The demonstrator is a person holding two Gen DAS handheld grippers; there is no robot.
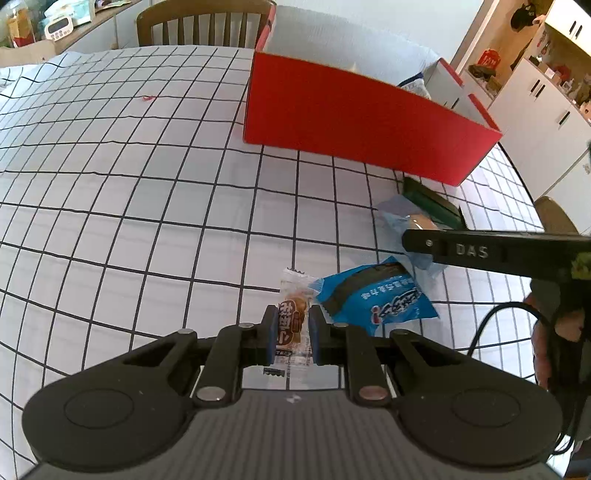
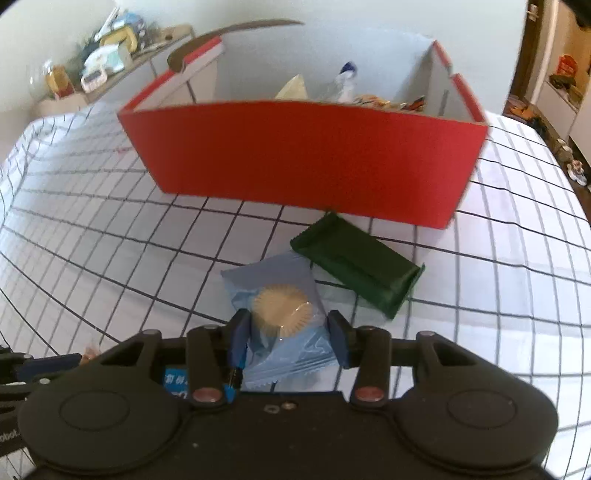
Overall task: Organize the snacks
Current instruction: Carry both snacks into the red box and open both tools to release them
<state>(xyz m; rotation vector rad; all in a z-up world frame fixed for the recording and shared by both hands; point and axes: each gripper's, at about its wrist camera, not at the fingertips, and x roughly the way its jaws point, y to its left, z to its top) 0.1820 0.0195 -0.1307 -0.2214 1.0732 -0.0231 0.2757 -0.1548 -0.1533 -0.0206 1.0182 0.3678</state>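
My left gripper [image 1: 292, 325] is shut on a small clear packet with a brown snack [image 1: 293, 317], low over the table. A blue snack bag [image 1: 373, 297] lies just right of it. My right gripper [image 2: 289, 334] is shut on a light blue packet holding a round biscuit [image 2: 282, 310]; it also shows in the left wrist view [image 1: 402, 221], with the right gripper's finger [image 1: 480, 251] across it. A dark green bar packet [image 2: 356, 260] lies ahead of it. The red box [image 2: 303, 158] stands behind with several snacks inside.
The table has a white cloth with a black grid [image 1: 129, 184]. A wooden chair [image 1: 203, 18] stands at the far side. A counter with clutter [image 2: 107, 55] is at the back left, white cabinets [image 1: 546, 110] at the right.
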